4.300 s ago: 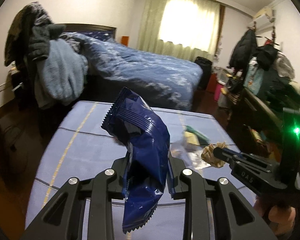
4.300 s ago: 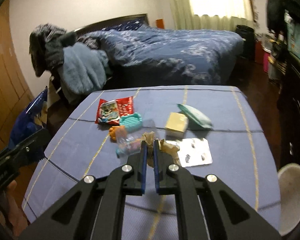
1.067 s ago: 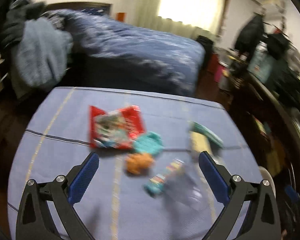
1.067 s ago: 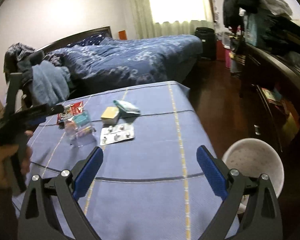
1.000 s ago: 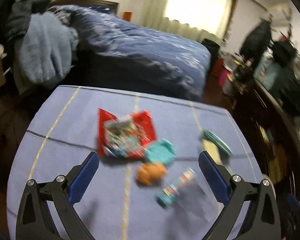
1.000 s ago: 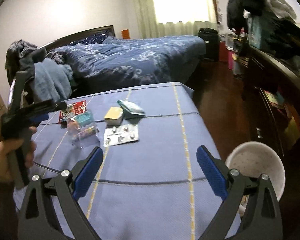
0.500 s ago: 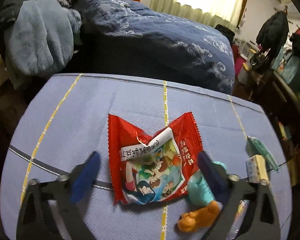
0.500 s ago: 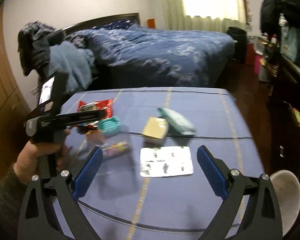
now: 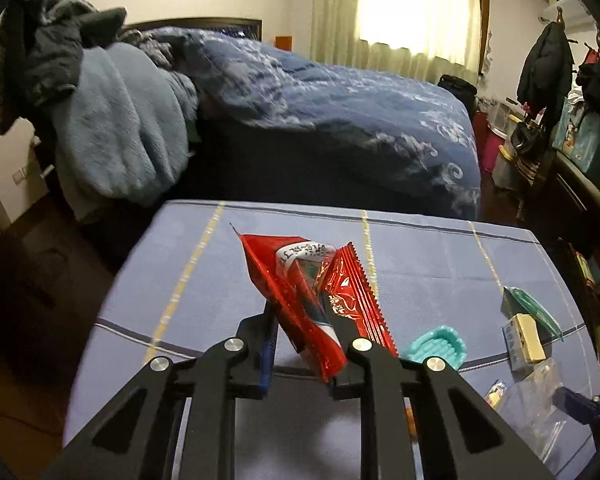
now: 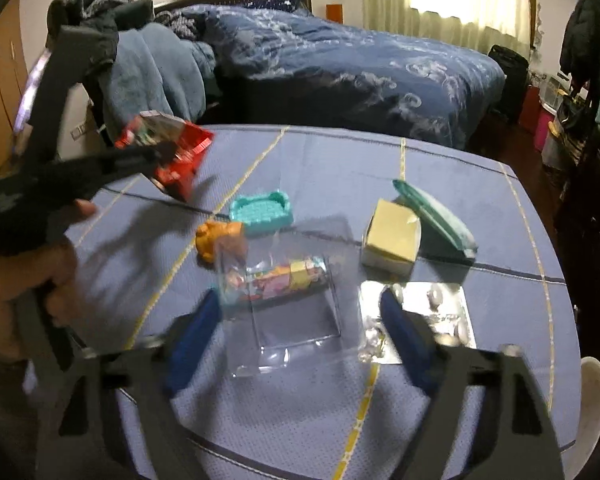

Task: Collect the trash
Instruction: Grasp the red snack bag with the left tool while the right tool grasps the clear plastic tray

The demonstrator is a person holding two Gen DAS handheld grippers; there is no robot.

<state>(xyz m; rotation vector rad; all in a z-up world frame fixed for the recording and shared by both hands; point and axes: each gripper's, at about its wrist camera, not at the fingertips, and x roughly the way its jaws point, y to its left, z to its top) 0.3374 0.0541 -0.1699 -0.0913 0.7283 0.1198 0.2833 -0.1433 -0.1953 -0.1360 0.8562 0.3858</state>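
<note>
My left gripper point(image 9: 300, 320) is shut on a red snack wrapper point(image 9: 312, 300) and holds it above the blue table point(image 9: 204, 304). The right wrist view shows the same wrapper point(image 10: 172, 148) lifted at the table's left in the left gripper point(image 10: 156, 156). My right gripper point(image 10: 296, 316) is open, its blue pads on either side of a clear plastic package point(image 10: 284, 300) with colourful contents. A silver blister pack point(image 10: 428, 320) lies just right of it.
On the table lie a teal tray point(image 10: 260, 208), an orange toy point(image 10: 216, 240), a cream box point(image 10: 392, 240) and a green pouch point(image 10: 436, 216). A white bin point(image 10: 592, 400) stands at the table's right. A bed point(image 10: 340, 64) lies beyond.
My left gripper has shut on the red wrapper and lifted it off the table. My right gripper has moved in low around the clear package.
</note>
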